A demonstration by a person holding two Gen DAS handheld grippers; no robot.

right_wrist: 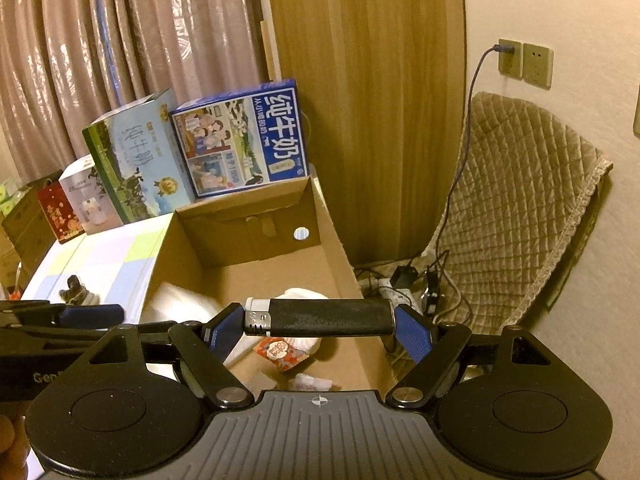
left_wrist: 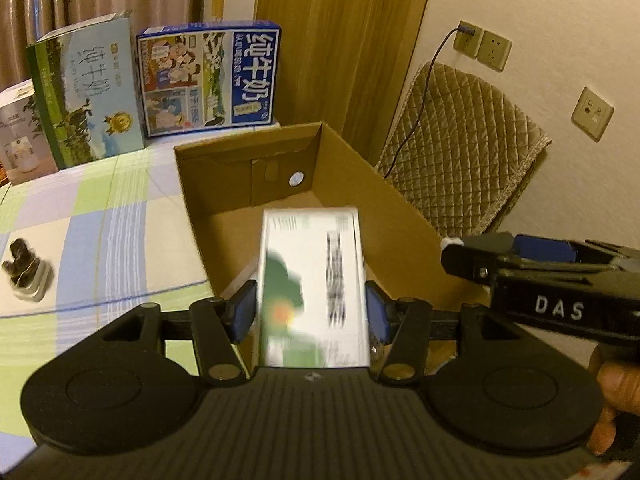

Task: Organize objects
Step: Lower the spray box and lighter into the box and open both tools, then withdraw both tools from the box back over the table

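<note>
The left gripper [left_wrist: 311, 312] points forward and downward, its two blue-padded fingers [left_wrist: 244, 312] standing on either side of a blurred white packet [left_wrist: 314, 288]; the packet's blur makes it hard to say whether the pads press on it, and they seem just clear of its sides. The right gripper [right_wrist: 318, 330] also tilts downward, its blue pads clamped on the two ends of a black lighter [right_wrist: 320, 317] held crosswise. In the left wrist view the right gripper reaches in from the right, with a hand's fingers [left_wrist: 612, 392] wrapped under its handle.
</note>
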